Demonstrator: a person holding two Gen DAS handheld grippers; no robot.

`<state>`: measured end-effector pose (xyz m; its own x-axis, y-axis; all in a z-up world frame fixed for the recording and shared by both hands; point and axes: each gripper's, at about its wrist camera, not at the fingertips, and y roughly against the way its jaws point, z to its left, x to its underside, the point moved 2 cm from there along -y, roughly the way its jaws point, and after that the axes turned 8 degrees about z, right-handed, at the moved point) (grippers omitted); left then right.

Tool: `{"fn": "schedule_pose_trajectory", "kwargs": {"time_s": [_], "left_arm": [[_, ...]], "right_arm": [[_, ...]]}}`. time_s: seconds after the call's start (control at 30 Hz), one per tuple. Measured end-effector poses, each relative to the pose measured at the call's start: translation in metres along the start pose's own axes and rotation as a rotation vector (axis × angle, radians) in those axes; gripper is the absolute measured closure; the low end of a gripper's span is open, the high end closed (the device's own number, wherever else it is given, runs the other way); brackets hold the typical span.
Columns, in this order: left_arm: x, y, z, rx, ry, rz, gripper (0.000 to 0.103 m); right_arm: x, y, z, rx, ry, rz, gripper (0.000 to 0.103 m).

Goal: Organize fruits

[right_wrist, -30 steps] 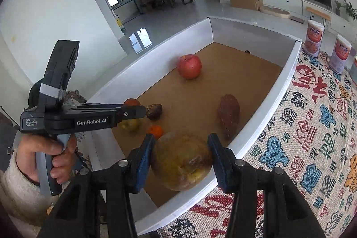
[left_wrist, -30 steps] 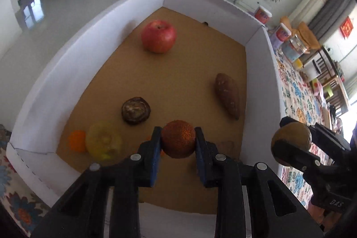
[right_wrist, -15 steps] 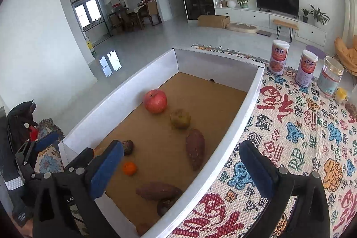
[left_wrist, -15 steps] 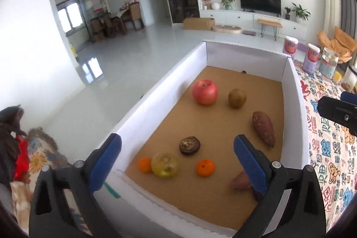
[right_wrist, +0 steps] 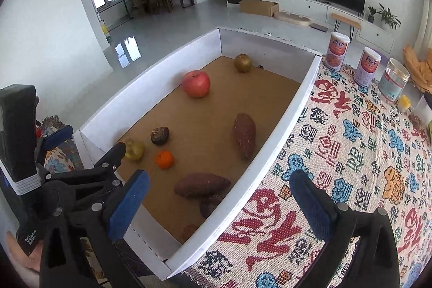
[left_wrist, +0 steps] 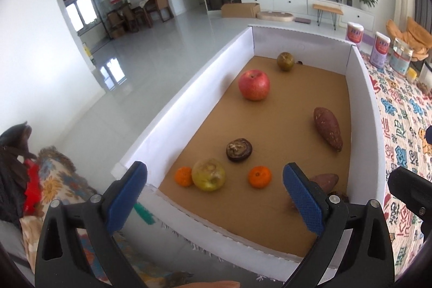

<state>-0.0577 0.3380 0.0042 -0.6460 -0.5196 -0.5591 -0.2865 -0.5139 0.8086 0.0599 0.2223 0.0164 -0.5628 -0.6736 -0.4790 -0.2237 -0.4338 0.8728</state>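
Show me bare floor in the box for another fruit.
Open patches in the box: between apple and long sweet potato, and the near strip below the orange. Crowded: the near-left cluster around the yellow fruit, and the near-right corner.

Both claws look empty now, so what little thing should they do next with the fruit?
Probably lower the open left claw toward the orange just ahead of it in the box. Both claws are open and hold nothing, the right claw hangs over the box's edge, and that orange lies apart from its neighbours, with room for both fingers.
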Motion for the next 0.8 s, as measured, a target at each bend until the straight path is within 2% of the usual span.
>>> {"fn": "schedule_pose_trajectory", "kwargs": {"time_s": [0.2, 0.6, 0.8], "left_arm": [[-0.001, -0.004, 0.008, 0.058, 0.022, 0.04, 0.002], [-0.005, -0.007, 0.02, 0.1, 0.047, 0.074, 0.002], [-0.006, -0.014, 0.019, 0.095, 0.034, 0.095, 0.002]], "right_arm": [[0.003, -0.004, 0.016, 0.053, 0.038, 0.032, 0.0], [0.001, -0.012, 0.02, 0.07, -0.007, 0.078, 0.0], [-0.003, -0.015, 0.018, 0.078, -0.035, 0.083, 0.0]]}}
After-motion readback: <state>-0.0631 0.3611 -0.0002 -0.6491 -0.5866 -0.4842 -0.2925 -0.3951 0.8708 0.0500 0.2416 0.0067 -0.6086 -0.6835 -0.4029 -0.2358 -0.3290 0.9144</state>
